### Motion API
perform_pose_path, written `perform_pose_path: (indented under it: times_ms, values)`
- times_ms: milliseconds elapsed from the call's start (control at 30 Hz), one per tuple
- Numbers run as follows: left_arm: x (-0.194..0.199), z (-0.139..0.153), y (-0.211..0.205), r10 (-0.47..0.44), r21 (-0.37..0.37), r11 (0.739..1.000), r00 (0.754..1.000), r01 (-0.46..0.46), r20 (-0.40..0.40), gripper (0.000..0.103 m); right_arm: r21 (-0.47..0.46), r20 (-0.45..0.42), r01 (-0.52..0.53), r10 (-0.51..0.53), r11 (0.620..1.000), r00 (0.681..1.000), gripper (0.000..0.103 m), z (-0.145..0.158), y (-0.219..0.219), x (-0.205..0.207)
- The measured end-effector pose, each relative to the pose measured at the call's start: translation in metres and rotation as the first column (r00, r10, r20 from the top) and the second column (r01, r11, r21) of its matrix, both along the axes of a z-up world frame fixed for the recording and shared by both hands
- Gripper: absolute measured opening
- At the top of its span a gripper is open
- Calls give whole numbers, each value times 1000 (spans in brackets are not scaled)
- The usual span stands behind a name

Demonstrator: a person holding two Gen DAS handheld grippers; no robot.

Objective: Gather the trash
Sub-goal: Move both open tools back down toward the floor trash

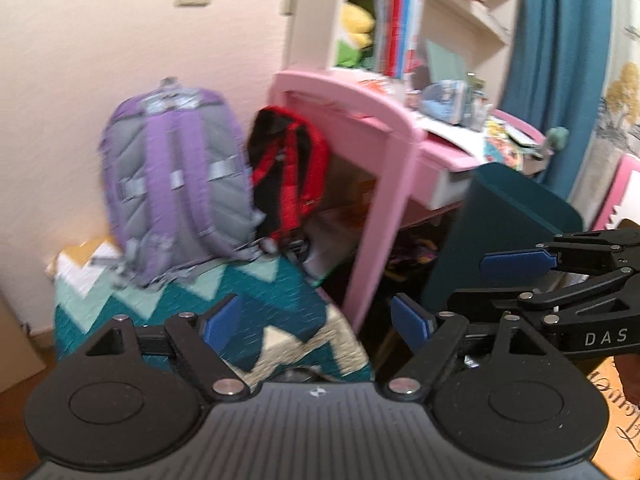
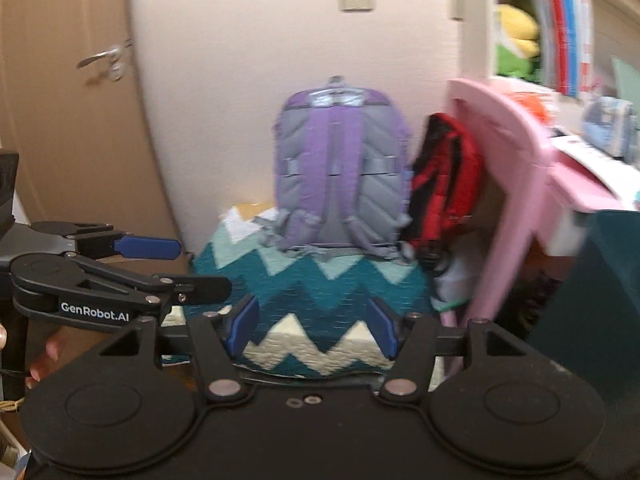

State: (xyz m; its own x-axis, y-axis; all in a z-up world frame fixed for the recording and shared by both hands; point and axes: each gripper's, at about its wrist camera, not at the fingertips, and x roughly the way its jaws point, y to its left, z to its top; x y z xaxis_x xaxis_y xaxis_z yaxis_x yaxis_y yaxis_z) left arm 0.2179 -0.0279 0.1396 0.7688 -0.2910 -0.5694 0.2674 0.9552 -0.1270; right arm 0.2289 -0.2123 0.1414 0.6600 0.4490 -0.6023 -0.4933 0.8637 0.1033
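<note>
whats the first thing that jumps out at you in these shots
A purple and grey backpack stands upright on a teal zigzag-patterned cover, against the pale wall. Beside it, a red and black bag hangs against the pink desk. Both the left hand-held gripper and right hand-held gripper are open and empty.

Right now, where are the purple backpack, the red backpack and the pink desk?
Purple backpack (image 2: pixel 340 176): right wrist view, on its strap panel.
Red backpack (image 2: pixel 442 184): right wrist view, on its red side.
Pink desk (image 1: pixel 394 168): left wrist view, on its side frame.
</note>
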Motion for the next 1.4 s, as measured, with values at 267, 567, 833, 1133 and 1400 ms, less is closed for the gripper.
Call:
perform_pose_path:
  times_ms: [267, 567, 833, 1133, 1400]
  values:
    - [-5, -54, 72, 102, 28, 994, 993, -101, -53, 83, -24, -29, -104, 103, 994, 994, 60, -61, 76, 11]
    - [8, -135, 138, 156, 60, 987, 980, -149, -124, 100, -76, -136, -192, 180, 978, 974, 60, -155, 134, 25]
    - [27, -225, 189, 173, 35, 985, 963, -169, -205, 100, -160, -296, -278, 222, 947, 929, 60, -258, 173, 42]
    - [48, -331, 201, 80, 99, 994, 932, -48, -354, 100, -253, -436, -381, 247, 889, 866, 60, -375, 197, 69]
    - [36, -433, 177, -165, 133, 952, 828, 275, -536, 100, -290, -561, -525, 303, 800, 771, 60, -466, 211, 69]
